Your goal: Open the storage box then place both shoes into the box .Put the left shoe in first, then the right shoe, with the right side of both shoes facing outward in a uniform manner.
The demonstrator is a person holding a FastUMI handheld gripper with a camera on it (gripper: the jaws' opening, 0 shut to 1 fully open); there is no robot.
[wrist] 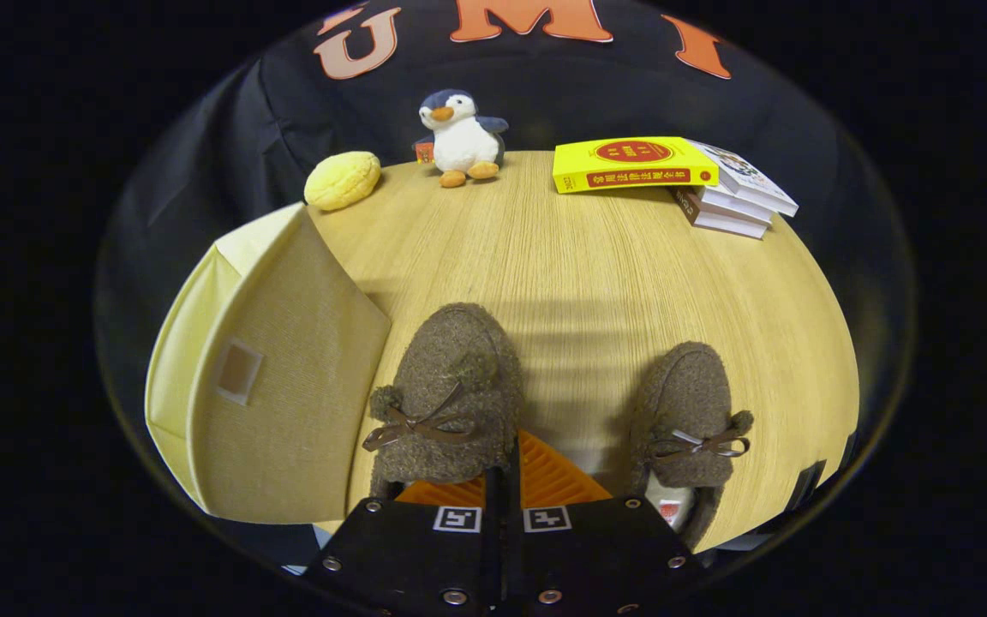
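On the left stands the storage box (279,386). It is pale yellow cloth, and its flap looks shut, with a small square patch on it. It sits just beside the left shoe (446,398), almost touching it.

The left shoe is brown and fuzzy, with a little bow and a pom-pom. Its toe points away, toward the far side of the table (579,274). Its heel end is right at the gripper (504,480).

The two orange fingers (558,480) sit very close together, with just a thin dark gap between them. The left shoe's heel hangs over the left finger and hides it. So I cannot tell if the gripper is pinching the shoe's edge or is just closed next to it.

To the right, a bit apart, lies the right shoe (686,411). It points the same way as the first one. A small label sits inside it, too tiny to read.

I think the box has to be opened first, and it lies to the left of the fingers.

Far off sit a yellow bun toy (342,180), a penguin toy (461,137), and a stack of books (673,176). The top book is yellow with red writing, but I cannot read the words.
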